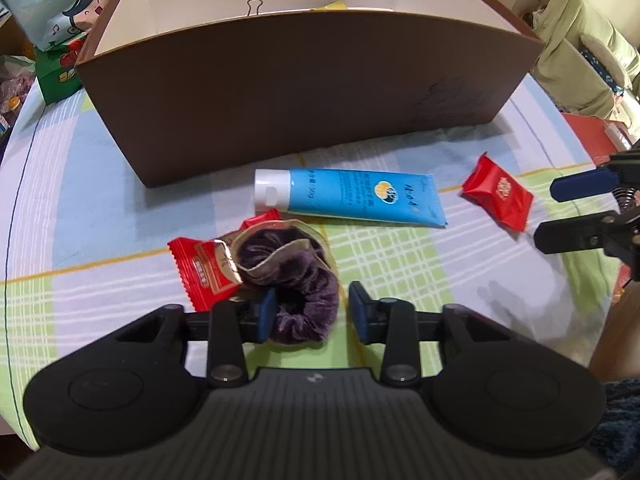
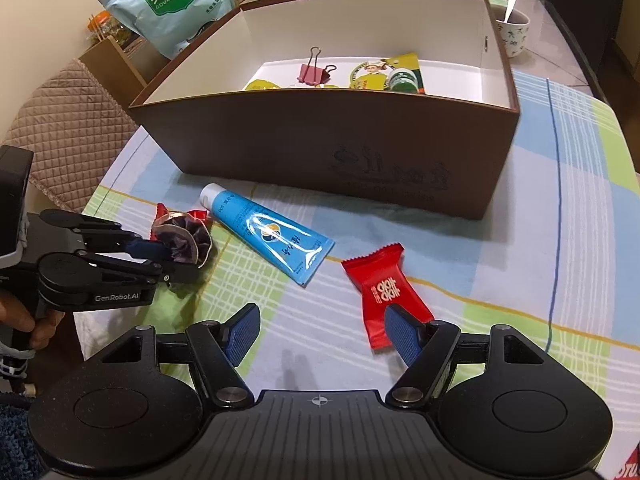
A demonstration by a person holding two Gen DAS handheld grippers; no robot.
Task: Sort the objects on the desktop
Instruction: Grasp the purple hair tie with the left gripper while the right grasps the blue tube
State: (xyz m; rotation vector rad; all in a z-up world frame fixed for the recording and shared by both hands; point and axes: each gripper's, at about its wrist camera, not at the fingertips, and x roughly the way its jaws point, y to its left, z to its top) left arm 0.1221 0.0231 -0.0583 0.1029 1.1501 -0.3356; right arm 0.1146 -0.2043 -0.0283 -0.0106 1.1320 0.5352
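Note:
A purple velvet scrunchie (image 1: 296, 280) lies on the checked cloth over a red snack packet (image 1: 202, 272). My left gripper (image 1: 312, 312) is open with its blue pads on either side of the scrunchie's near part, the left pad touching it. It also shows in the right wrist view (image 2: 168, 260). A blue tube (image 1: 352, 197) lies in front of the brown box (image 1: 304, 92). A red candy packet (image 2: 384, 296) lies at the right. My right gripper (image 2: 322, 334) is open and empty, its right pad beside the candy packet.
The box holds a pink binder clip (image 2: 314, 70), a yellow packet (image 2: 384, 72) and a small green jar (image 2: 404, 80). A snack bag (image 2: 172, 4) stands behind the box at the left. A cup with a spoon (image 2: 514, 32) stands at the back right.

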